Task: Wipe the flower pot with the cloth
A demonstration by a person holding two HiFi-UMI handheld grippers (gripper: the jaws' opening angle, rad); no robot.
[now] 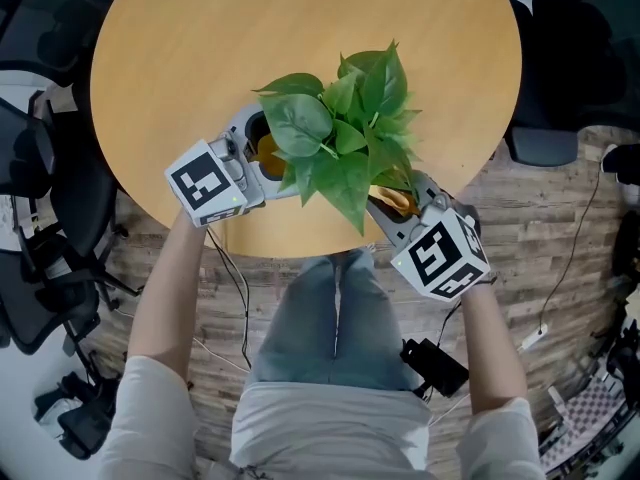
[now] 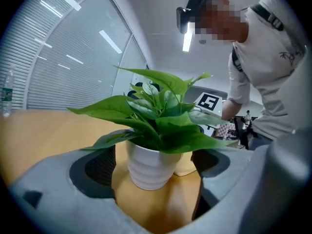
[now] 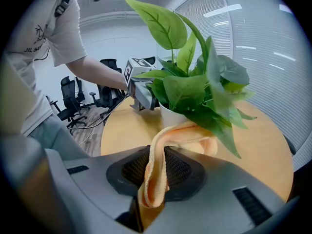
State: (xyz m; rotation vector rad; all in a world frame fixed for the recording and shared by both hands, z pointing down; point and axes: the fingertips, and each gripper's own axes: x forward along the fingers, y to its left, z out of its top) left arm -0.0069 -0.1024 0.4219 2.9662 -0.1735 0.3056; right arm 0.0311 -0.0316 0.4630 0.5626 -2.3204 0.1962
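Observation:
A leafy green plant (image 1: 345,133) in a ribbed white flower pot (image 2: 151,167) stands on the round wooden table (image 1: 180,38), near its front edge. From the plant's left, my left gripper (image 1: 263,153) is open. The pot stands between its jaw tips (image 2: 155,179), and the pads do not touch it. From the right, my right gripper (image 1: 392,210) is shut on an orange cloth (image 3: 165,145). The cloth loops up from the jaws and drapes against the pot (image 3: 170,117) under the leaves. In the head view, foliage hides the pot and only a bit of cloth (image 1: 397,200) shows.
The table's front edge runs just under both grippers, with the person's legs (image 1: 335,308) below it. Black office chairs (image 1: 40,218) stand on the left and another dark seat (image 1: 545,143) on the right. A black box (image 1: 435,366) and cables lie on the wood floor.

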